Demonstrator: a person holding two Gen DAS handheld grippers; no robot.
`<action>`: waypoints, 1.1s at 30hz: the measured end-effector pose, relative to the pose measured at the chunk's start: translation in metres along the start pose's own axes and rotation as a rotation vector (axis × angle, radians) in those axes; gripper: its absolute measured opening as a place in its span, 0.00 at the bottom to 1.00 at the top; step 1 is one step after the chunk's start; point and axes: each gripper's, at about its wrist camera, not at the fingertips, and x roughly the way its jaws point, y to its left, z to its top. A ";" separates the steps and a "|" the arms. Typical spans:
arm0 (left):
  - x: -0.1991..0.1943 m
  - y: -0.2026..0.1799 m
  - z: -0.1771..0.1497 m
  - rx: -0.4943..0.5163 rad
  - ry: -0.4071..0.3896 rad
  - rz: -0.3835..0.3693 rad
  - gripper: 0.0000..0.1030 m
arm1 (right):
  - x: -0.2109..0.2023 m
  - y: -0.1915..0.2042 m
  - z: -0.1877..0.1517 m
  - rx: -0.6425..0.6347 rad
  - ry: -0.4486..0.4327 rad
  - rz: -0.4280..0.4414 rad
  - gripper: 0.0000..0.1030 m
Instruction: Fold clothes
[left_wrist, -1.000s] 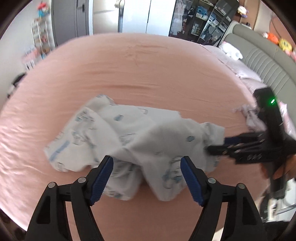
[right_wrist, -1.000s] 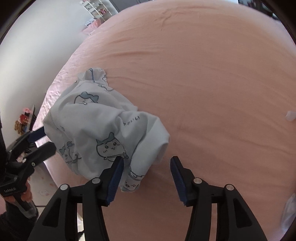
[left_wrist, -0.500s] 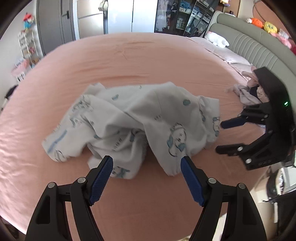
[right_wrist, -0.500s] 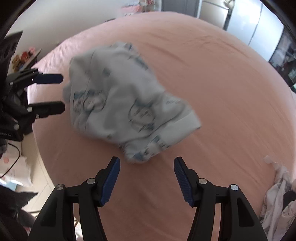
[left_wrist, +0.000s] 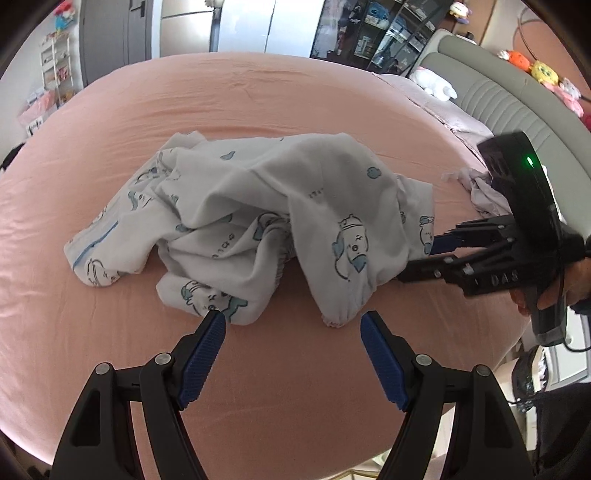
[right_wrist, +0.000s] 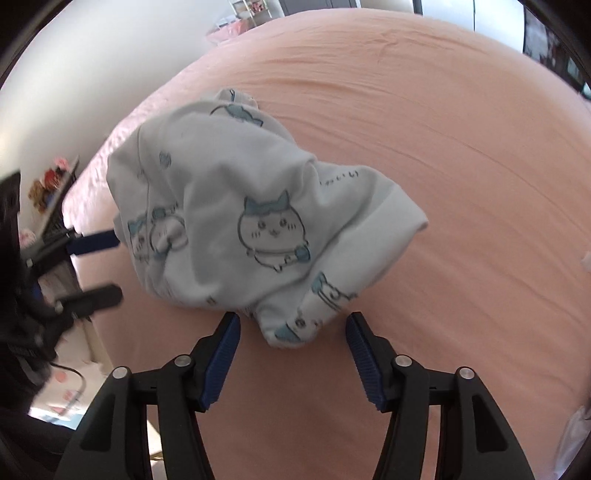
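Note:
A crumpled white garment (left_wrist: 258, 214) with blue cartoon cats lies in a heap on the pink bed (left_wrist: 258, 96). It also shows in the right wrist view (right_wrist: 255, 229). My left gripper (left_wrist: 293, 326) is open and empty, its tips just in front of the heap's near edge. My right gripper (right_wrist: 293, 328) is open, with the garment's lowest fold lying between its fingertips. In the left wrist view the right gripper (left_wrist: 421, 254) touches the garment's right edge. In the right wrist view the left gripper (right_wrist: 105, 267) sits open at the heap's left side.
A small pile of pale clothes (left_wrist: 480, 188) lies at the bed's right edge, by a grey padded headboard (left_wrist: 517, 107) with plush toys. Wardrobes and shelves stand beyond the bed. The bed's near edge drops to the floor (right_wrist: 74, 398).
Both grippers have moved back in toward the garment after pulling apart. The garment has settled into a heap nearer my right gripper. Both stayed open.

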 end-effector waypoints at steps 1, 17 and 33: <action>0.001 -0.003 0.001 0.013 -0.001 0.008 0.72 | 0.001 -0.003 0.003 0.021 0.004 0.016 0.37; 0.027 -0.036 0.012 0.032 0.053 -0.017 0.72 | -0.028 -0.021 0.010 0.243 -0.053 0.202 0.14; 0.049 -0.076 0.020 0.128 0.038 0.143 0.72 | -0.036 -0.016 0.037 0.276 -0.119 0.244 0.14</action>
